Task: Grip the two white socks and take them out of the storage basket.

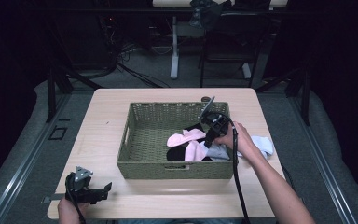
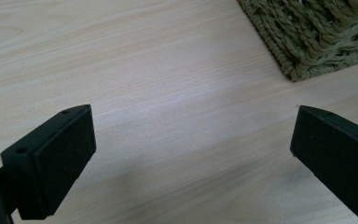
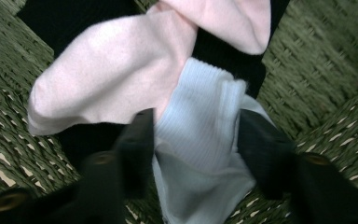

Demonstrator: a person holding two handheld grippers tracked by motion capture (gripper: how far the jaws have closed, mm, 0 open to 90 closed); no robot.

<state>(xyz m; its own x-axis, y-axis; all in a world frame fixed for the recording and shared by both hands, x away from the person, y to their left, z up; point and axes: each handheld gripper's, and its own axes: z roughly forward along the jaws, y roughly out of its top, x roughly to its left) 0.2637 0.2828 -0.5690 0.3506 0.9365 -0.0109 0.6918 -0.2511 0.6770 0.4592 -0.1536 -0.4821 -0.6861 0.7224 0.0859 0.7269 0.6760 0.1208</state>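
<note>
Right gripper view: right gripper (image 3: 196, 140) has its jaws set either side of a white ribbed sock (image 3: 200, 135), seemingly gripping it; cannot tell for certain
Sock pile: pink socks (image 1: 189, 142) and dark ones lie in the woven basket (image 1: 142, 163); another white sock (image 1: 264, 144) sits outside by the hand
Left gripper (image 1: 103, 190): spread and empty, parked near the table's (image 1: 102, 121) front edge, apparently idle
Room: dark, cables and chair behind

Nothing to read anywhere here: no text, labels, brands, numbers or signs come through legibly in the high view or either gripper view.
</note>
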